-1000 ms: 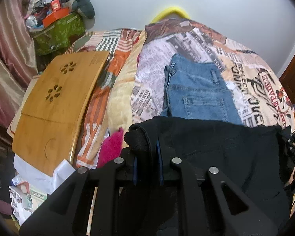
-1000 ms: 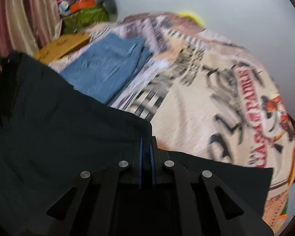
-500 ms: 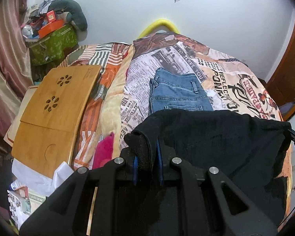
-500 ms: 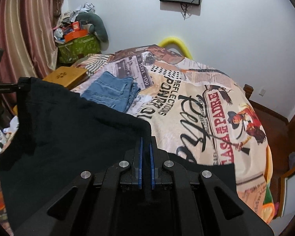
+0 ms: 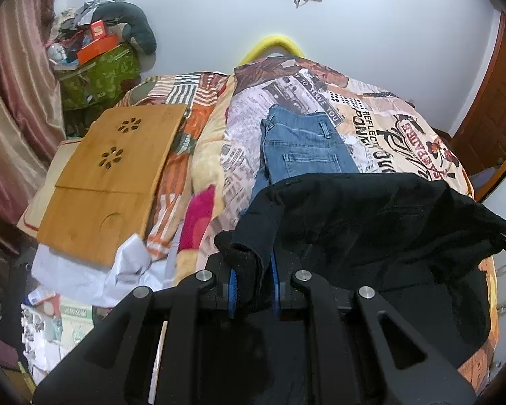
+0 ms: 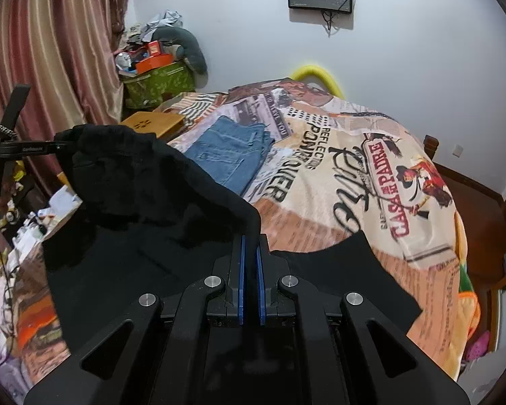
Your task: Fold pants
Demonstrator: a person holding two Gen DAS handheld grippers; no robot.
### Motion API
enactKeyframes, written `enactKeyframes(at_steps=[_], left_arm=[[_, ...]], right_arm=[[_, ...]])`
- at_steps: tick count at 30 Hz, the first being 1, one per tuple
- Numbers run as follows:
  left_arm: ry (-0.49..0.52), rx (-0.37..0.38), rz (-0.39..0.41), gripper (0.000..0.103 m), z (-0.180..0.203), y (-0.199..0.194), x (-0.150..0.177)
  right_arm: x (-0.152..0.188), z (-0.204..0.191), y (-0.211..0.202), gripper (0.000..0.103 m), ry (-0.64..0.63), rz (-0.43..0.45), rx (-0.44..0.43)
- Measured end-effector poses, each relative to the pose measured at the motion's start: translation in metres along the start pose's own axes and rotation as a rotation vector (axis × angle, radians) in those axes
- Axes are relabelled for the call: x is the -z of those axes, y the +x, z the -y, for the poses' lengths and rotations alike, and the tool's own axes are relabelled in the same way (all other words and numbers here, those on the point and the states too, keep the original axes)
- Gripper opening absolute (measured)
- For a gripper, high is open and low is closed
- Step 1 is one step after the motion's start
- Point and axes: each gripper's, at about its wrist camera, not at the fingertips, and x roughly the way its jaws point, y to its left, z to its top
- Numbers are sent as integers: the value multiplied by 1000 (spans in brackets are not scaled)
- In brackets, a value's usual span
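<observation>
The black pants (image 5: 371, 222) hang stretched between my two grippers above the near end of the bed. My left gripper (image 5: 253, 270) is shut on one bunched corner of the pants. My right gripper (image 6: 250, 253) is shut on the other corner of the black pants (image 6: 145, 209). The left gripper also shows at the far left of the right wrist view (image 6: 64, 146), holding the cloth's far corner. The lower part of the pants drops below both grippers, out of sight.
Folded blue jeans (image 5: 303, 148) lie on the printed bedspread (image 6: 371, 168) beyond the black pants. A wooden lap tray (image 5: 114, 175) lies at the bed's left side. Clutter and a green box (image 5: 97, 77) stand at the back left. A curtain (image 6: 50, 50) hangs on the left.
Both grippers have risen and pulled back with the black pants, so more of the room, the wall and the bed shows. The pants now sag more between the grippers.
</observation>
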Motion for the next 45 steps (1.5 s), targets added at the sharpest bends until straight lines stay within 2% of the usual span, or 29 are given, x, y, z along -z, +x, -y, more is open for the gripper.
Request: enactKeyframes(at_steps=[12,23,30,32,37,41,44,45], left_arm=[[-27,-14,-21,16,-24,-33,68],[-43,-33,-117,19,-39,-19,135],[-6,-92,-189,21,-33,-4,166],[3,-131,-198,21,-32,-3,172],[-27,-128,-196,21,-43,-14,174],[-34,-136,-161,21,-44,-30,164],[-21,-145,-118,28,-37,-42,151],[-19,-140,-104,34,-34,-45,147]], right_arm=[[56,-43,-24,5,-1,-53,-47],[107,-61,-13,5,41,-150,-54],[123,-64,-11,9,82,-201,-62],[125,-64,-13,9,82,-200,-60],[124,-64,-22,10,67,-211,-49],[121,-55,-32,24,81,-197,-25],[118,-46,-41,26,96,-181,-5],[116,-43,-44,26,101,-173,6]])
